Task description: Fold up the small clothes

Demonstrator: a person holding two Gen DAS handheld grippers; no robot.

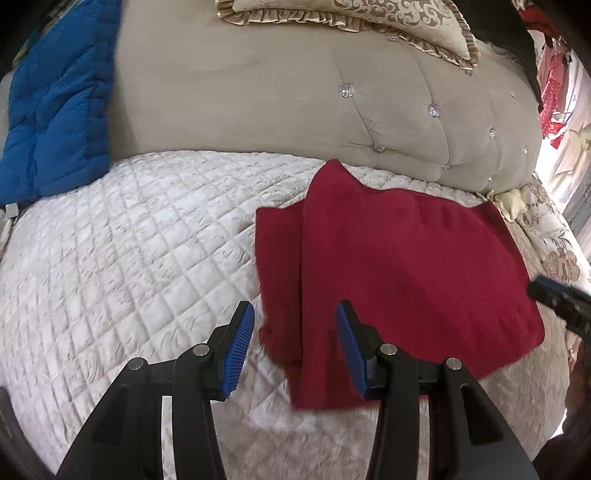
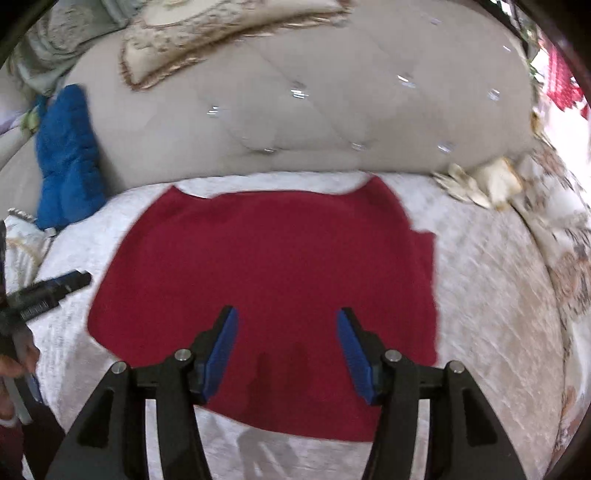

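Red garment [image 2: 266,266] flat on quilted bedspread [image 1: 129,240], both grippers' jaws wide apart, holding nothing

a plain deep red knit garment [image 1: 399,258] lies on an off-white bedspread quilted in small diamonds [image 1: 129,240]. behind it are a beige tufted headboard studded with clear crystal buttons [image 1: 258,92], a bright blue quilted cushion [image 1: 55,110], and a cream pillow with brown scrollwork and a ruffled gold edge [image 1: 369,18]. both black grippers, left [image 1: 295,343] and right [image 2: 286,347], carry ribbed blue pads [image 2: 221,354].
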